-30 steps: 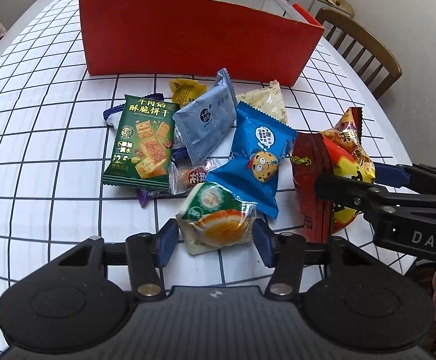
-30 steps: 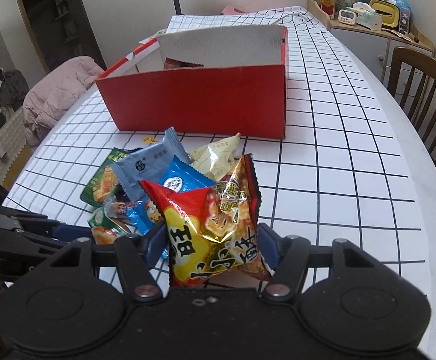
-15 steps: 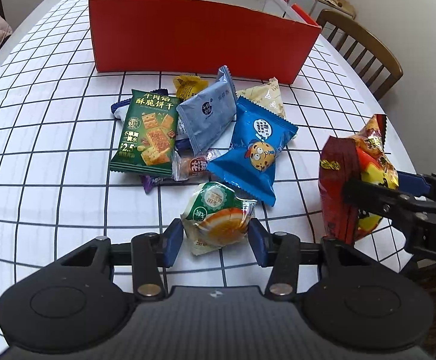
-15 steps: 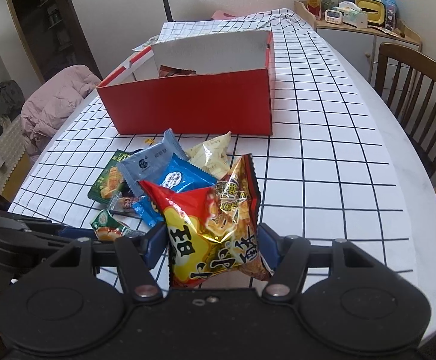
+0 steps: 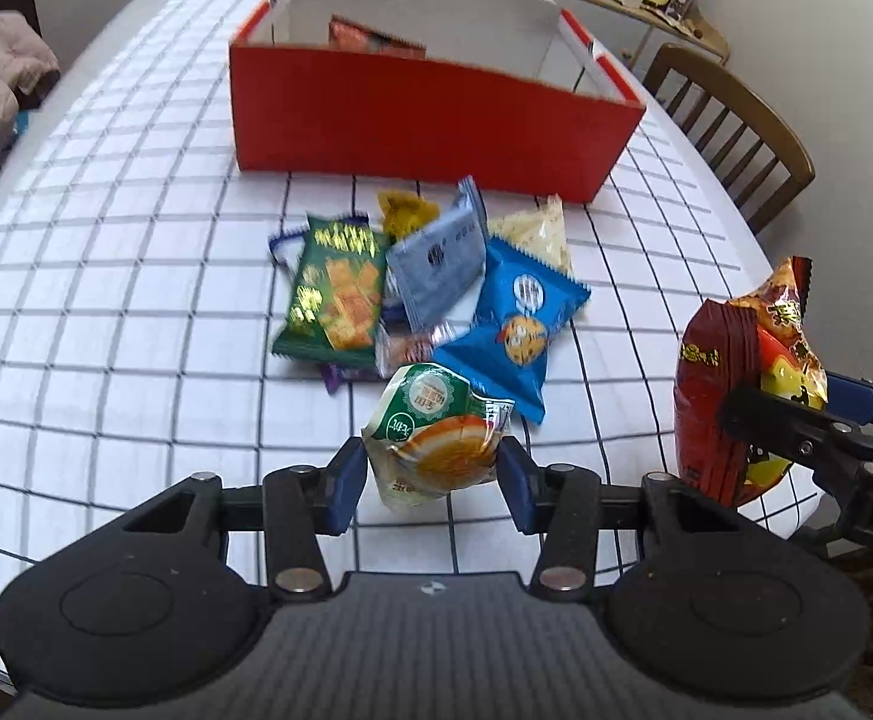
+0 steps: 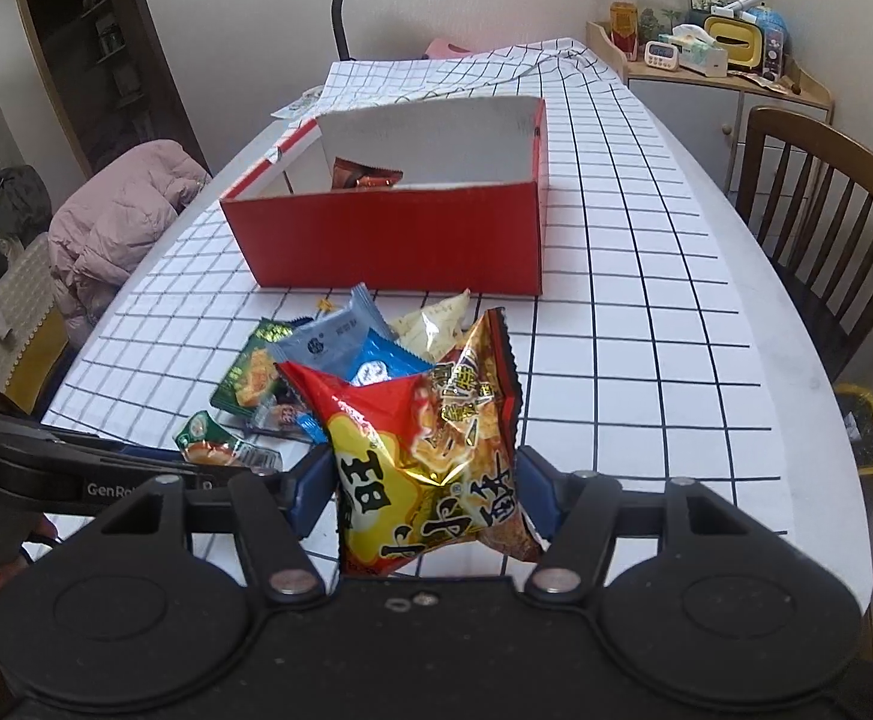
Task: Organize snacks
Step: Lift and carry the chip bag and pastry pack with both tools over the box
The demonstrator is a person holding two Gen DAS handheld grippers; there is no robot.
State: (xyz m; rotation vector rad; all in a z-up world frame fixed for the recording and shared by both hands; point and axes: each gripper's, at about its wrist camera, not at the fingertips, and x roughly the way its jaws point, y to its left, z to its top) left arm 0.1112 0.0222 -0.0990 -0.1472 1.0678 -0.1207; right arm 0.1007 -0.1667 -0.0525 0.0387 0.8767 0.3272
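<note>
While your left gripper (image 5: 433, 474) pinches the small green-and-orange packet (image 5: 433, 432) between its blue fingers (image 5: 346, 483), closed to the packet's width, your right gripper (image 6: 424, 495) is clamped on the crinkled red-and-yellow foil bag (image 6: 430, 456), which bulges up above its fingertips. Ahead of both sets of fingers lies the loose heap of glossy wrappers on the gridded white tablecloth (image 5: 136, 276): a flat green cracker pack (image 5: 334, 294) to the left, a pale blue-grey sachet (image 5: 436, 258) propped over it, and a bright blue cookie pouch (image 5: 514, 324) just past your left fingertips. Beyond the heap stands the open red cardboard box (image 6: 394, 240), straight-walled and white inside, its near wall between you and its floor. The right wrist view looks over that wall and shows an orange packet (image 6: 367, 177) lying inside; it also takes in a wooden slatted chair (image 6: 826, 228) off to the right of the fingers and a pink padded jacket (image 6: 118, 222) off to the left. The left wrist view alone shows the foil bag's dark red side, hanging to the right of your left fingers.
</note>
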